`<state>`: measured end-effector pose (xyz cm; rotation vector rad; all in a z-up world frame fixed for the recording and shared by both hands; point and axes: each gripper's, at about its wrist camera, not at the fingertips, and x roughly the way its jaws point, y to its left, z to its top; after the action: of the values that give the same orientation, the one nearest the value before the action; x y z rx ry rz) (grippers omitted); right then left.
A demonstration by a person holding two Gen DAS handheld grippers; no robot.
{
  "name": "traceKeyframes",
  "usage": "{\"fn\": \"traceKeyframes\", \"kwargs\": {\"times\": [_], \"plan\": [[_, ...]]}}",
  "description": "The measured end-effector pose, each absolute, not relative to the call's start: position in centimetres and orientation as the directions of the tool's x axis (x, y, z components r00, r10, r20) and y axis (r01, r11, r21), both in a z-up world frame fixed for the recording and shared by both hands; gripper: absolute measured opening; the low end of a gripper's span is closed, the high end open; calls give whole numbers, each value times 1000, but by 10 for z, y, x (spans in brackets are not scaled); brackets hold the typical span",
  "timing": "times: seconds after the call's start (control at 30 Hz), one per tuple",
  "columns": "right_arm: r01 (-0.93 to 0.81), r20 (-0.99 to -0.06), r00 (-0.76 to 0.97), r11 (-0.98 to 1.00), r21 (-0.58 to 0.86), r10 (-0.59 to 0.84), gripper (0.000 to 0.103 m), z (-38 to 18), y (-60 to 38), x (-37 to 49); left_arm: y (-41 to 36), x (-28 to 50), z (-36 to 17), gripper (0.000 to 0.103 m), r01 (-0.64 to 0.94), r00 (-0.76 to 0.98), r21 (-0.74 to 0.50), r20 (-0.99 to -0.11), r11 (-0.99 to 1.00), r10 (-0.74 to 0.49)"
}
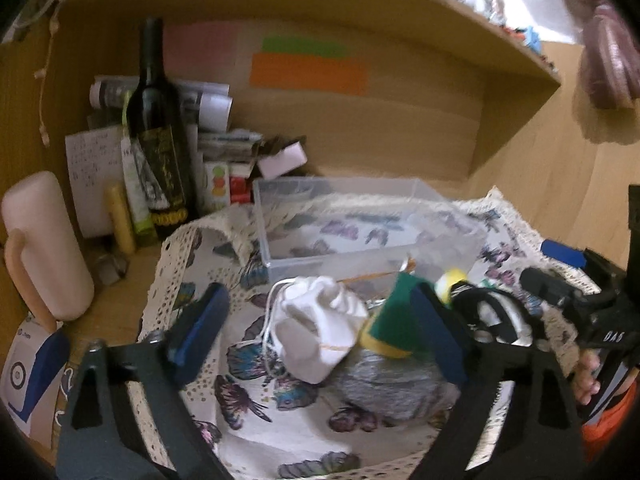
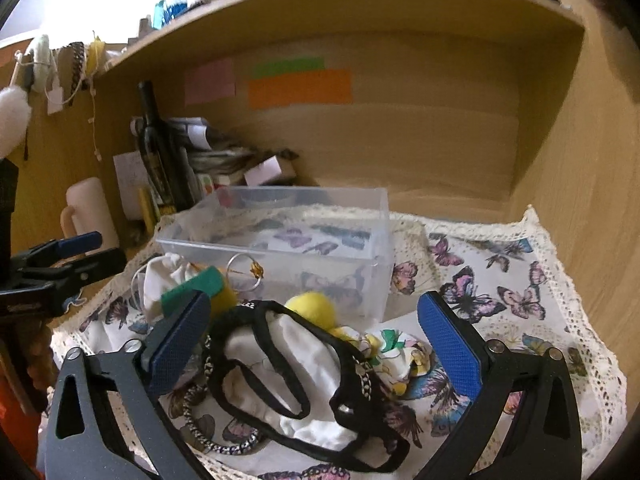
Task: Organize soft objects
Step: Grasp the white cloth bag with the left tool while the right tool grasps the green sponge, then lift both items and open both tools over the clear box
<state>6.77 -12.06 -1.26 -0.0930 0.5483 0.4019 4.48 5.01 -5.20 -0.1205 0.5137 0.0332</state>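
Note:
A pile of soft things lies on a butterfly-print cloth (image 1: 248, 404) in front of a clear plastic box (image 1: 360, 216). My left gripper (image 1: 320, 336) is open around a white drawstring pouch (image 1: 320, 336), a green felt piece (image 1: 394, 320) and a grey fuzzy lump (image 1: 392, 384). My right gripper (image 2: 316, 352) is open over a white cloth (image 2: 296, 356) with black straps (image 2: 280, 396). A yellow ball (image 2: 312, 308) and a floral fabric (image 2: 404, 356) lie beside it. The box (image 2: 320, 240) looks empty.
A dark wine bottle (image 1: 158, 120), papers, a cream mug (image 1: 44, 248) and a yellow tube (image 1: 120, 220) crowd the back left of the wooden alcove. Coloured sticky notes (image 1: 308, 68) hang on the back wall. A metal ring (image 2: 244, 272) lies by the box.

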Motion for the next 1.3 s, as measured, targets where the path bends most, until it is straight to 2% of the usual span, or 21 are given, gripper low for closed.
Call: {"fn": "traceKeyframes", "kwargs": {"times": [0.27,0.33,0.6,0.63,0.77,0.87,0.97,1.03,1.2,1.23,1.3], "plan": [[-507,-576,698,862,22,425,90,-13,-92,90,69,77,-76,78,-44,791,-166,-608,985,-67],[-533,-596,669,846,31,444,83,-17,-83,95,69,83,-83,78,-38,770,-172,-633,984,-81],[-627,-661,563,777,50,497,79,-35,-48,104,64,100,-100,77,4,708,-185,-694,983,-133],[-633,-673,552,773,46,492,79,-38,-43,105,65,101,-101,75,9,703,-196,-696,981,-146],[-632,-707,529,774,40,469,79,-51,-35,109,67,104,-106,45,28,680,-230,-709,973,-187],[-632,-720,522,775,33,457,79,-57,-32,112,64,101,-105,34,41,691,-226,-697,973,-191],[-637,-731,514,771,25,449,70,-60,-30,114,58,96,-102,24,54,710,-194,-682,980,-174],[-639,-735,516,769,12,440,52,-63,-28,114,54,92,-101,23,64,717,-175,-677,982,-167],[-633,-722,539,774,-9,433,41,-62,-30,111,53,82,-91,21,75,749,-161,-642,984,-163],[-631,-717,544,775,-6,437,32,-60,-31,110,55,80,-89,21,75,754,-173,-635,982,-169],[-627,-706,550,779,4,446,30,-56,-35,108,59,77,-82,21,69,767,-184,-619,980,-170]]}}
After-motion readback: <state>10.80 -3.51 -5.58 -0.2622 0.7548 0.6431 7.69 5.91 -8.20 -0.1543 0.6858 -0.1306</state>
